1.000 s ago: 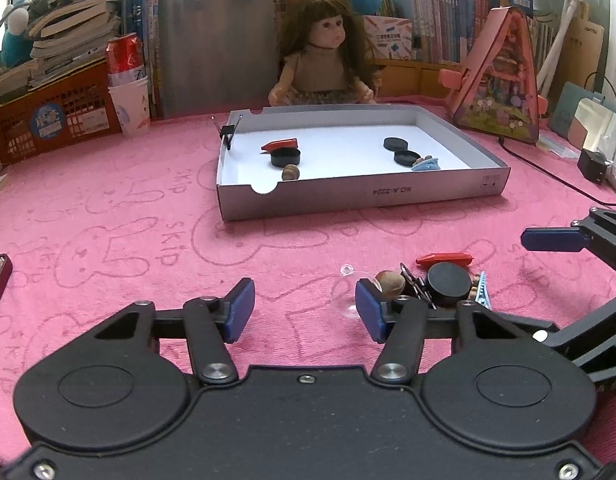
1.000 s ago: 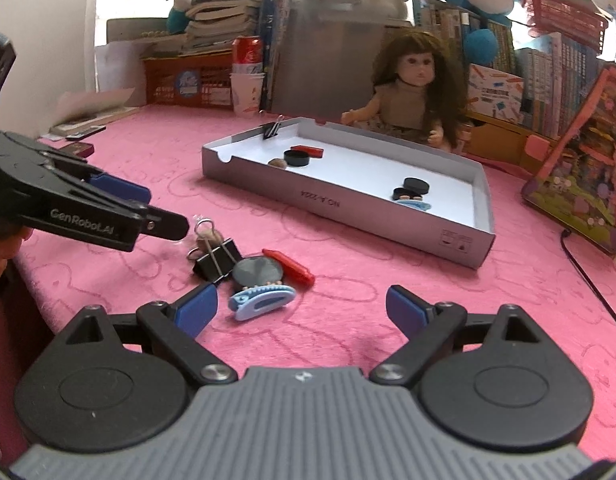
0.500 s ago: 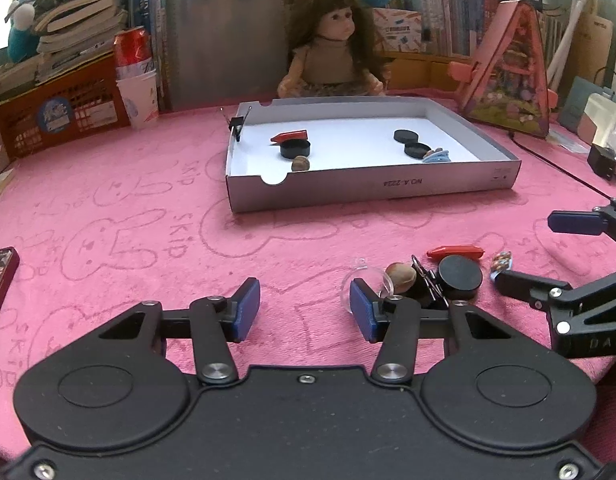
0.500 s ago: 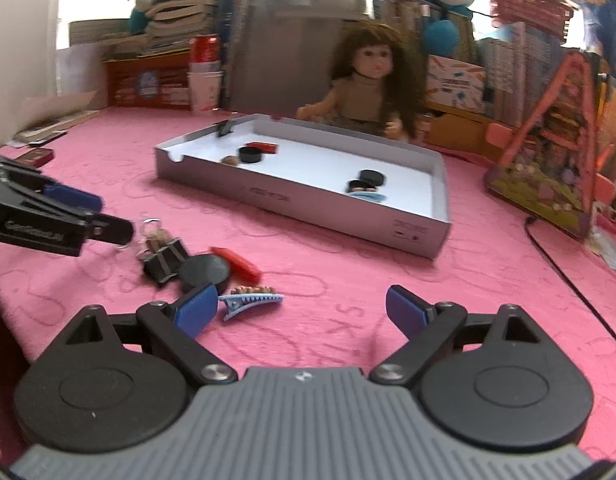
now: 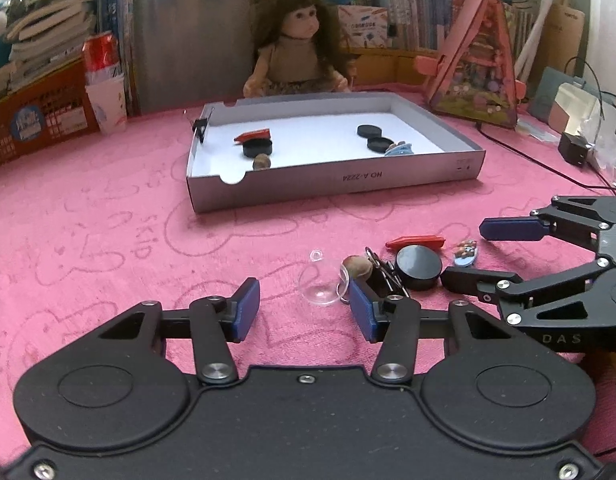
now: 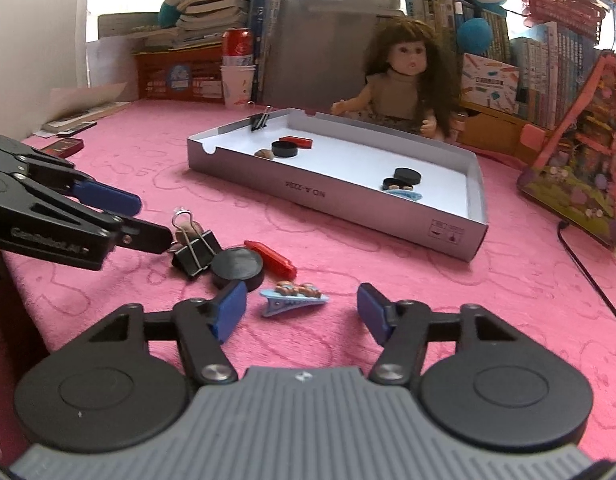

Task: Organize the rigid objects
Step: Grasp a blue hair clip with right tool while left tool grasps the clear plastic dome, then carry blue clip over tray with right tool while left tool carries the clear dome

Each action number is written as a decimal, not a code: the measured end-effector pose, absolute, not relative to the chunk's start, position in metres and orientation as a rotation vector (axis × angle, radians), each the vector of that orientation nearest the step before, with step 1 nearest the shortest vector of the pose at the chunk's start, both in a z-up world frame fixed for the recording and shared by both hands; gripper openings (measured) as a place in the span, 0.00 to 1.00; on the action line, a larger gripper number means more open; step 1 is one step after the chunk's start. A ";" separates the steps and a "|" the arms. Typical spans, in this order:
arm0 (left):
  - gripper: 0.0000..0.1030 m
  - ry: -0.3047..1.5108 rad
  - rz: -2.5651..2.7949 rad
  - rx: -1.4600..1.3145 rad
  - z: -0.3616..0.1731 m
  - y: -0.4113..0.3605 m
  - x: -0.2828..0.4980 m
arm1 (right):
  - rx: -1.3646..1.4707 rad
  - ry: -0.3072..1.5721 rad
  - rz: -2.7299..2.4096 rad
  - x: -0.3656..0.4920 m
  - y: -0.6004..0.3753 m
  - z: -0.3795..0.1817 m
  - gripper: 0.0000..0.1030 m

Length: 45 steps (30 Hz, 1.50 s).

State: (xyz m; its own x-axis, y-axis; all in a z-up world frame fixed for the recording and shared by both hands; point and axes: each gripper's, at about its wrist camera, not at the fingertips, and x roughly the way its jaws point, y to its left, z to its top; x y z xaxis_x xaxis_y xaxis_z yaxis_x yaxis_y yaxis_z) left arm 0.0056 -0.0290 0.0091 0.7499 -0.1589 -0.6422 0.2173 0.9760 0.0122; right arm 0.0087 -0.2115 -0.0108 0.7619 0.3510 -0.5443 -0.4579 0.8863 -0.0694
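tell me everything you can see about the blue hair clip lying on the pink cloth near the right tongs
The blue hair clip is a small, light blue, plastic-looking clip with a pointed end and a row of tiny brownish figures along its top. It lies flat on the pink cloth, apart from the black disc and red piece beside it. It sits between the blue pads of the right tongs, whose jaws have just been closing, though neither pad touches it.

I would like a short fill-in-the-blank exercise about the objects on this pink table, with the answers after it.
1. The blue hair clip lies between the fingers of the ____ gripper.
2. A binder clip is clipped on the wall of the grey ____.
3. The loose black disc lies beside a ____ stick.

Answers: right; tray; red
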 end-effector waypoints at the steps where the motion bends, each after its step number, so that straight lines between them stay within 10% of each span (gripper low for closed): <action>1: 0.45 0.695 -0.203 0.084 0.008 -0.029 0.007 | -0.206 0.549 0.450 0.008 -0.211 -0.011 0.66; 6: 0.25 0.691 -0.203 0.081 0.006 -0.030 0.009 | -0.204 0.550 0.484 0.005 -0.209 -0.010 0.41; 45: 0.25 0.628 -0.154 -0.014 0.076 -0.018 0.142 | 0.087 0.596 0.224 0.133 -0.243 0.059 0.40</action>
State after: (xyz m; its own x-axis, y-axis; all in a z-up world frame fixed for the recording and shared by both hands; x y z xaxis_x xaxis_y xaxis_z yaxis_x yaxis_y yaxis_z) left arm 0.1419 -0.0177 0.0758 0.7981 -0.1477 -0.5841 0.1392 0.9885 -0.0598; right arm 0.1332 -0.2427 0.0590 0.8043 0.2341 -0.5461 -0.1840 0.9721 0.1457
